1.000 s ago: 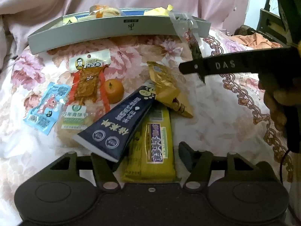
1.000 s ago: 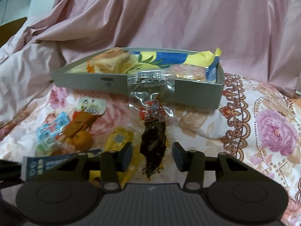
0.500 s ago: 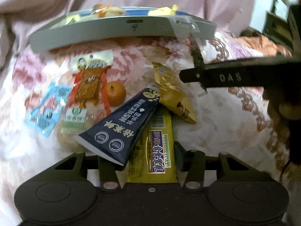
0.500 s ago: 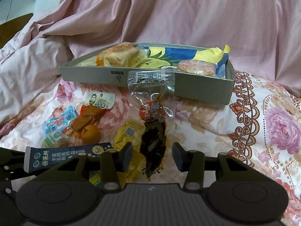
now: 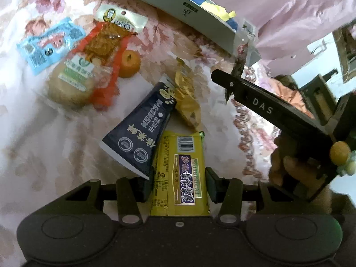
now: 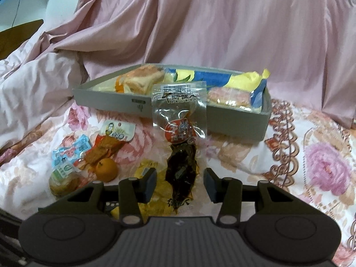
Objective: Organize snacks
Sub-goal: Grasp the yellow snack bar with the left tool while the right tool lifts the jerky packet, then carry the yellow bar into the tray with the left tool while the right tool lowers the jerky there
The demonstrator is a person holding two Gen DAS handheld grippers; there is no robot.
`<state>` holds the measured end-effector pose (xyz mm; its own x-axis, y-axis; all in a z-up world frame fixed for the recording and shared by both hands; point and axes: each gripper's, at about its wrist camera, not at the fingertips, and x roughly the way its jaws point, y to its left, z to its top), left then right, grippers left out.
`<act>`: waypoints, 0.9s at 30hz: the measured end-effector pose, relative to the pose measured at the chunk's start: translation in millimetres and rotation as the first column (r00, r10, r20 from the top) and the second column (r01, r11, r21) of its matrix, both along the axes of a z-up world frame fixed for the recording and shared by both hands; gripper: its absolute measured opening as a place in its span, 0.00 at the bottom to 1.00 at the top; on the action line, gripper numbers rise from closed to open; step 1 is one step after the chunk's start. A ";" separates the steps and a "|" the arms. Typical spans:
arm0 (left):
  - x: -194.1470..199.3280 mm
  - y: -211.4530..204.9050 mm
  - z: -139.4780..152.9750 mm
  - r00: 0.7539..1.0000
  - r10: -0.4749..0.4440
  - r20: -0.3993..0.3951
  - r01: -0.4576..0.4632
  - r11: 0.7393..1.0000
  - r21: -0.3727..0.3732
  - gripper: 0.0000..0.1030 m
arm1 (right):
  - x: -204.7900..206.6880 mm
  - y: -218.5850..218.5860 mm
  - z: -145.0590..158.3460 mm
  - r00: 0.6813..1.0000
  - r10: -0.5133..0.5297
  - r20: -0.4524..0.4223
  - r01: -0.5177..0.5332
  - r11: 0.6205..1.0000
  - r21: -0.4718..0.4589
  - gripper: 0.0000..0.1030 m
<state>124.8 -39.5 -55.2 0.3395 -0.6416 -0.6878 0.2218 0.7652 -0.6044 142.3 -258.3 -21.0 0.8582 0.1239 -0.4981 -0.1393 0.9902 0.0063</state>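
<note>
My left gripper (image 5: 179,185) is open with its fingers on either side of a yellow cracker packet (image 5: 180,173) that lies on the floral bedspread, a dark blue tube-shaped pack (image 5: 139,129) overlapping its left edge. My right gripper (image 6: 180,185) holds a clear packet of dark dried vegetable (image 6: 181,146) upright in the air in front of the grey box (image 6: 235,120). The jaws look wide, and the grip point is hidden. In the left wrist view, the right gripper's finger (image 5: 262,104) shows with that packet (image 5: 239,64).
On the bedspread lie a small orange (image 5: 129,61), a blue packet (image 5: 52,45), a red-edged tofu snack (image 5: 104,49), a round biscuit pack (image 5: 71,82) and a gold packet (image 5: 187,102). The grey box holds bread (image 6: 142,81) and several snacks. Pink cloth rises behind.
My left gripper has moved down and forward over the yellow packet and tilted. My right gripper has lifted and drawn back a little with the clear packet.
</note>
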 end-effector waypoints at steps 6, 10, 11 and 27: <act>-6.9 1.1 7.7 1.000 0.003 -0.008 -0.003 0.998 -0.056 0.48 | -2.7 -10.0 6.1 0.999 -0.033 0.036 0.033 0.999 0.014 0.49; -18.2 -2.1 15.3 0.999 -0.006 0.035 0.008 0.997 -0.072 0.48 | -2.8 -14.4 7.5 0.998 -0.046 0.045 0.045 0.999 0.023 0.49; -21.3 -2.1 16.4 0.999 -0.004 0.045 0.008 0.997 -0.077 0.48 | -2.7 -14.6 7.7 0.998 -0.047 0.047 0.045 0.999 0.025 0.49; -8.2 2.1 71.7 0.900 0.221 0.376 -0.200 0.975 -0.094 0.48 | -6.5 -32.1 29.5 0.972 -0.085 0.219 0.056 0.989 0.137 0.50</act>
<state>116.7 -37.4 16.5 0.7005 -0.5572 -0.4458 0.2804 0.7894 -0.5461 135.7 -290.4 8.5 0.9548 0.1098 -0.2761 -0.0819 0.9905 0.1108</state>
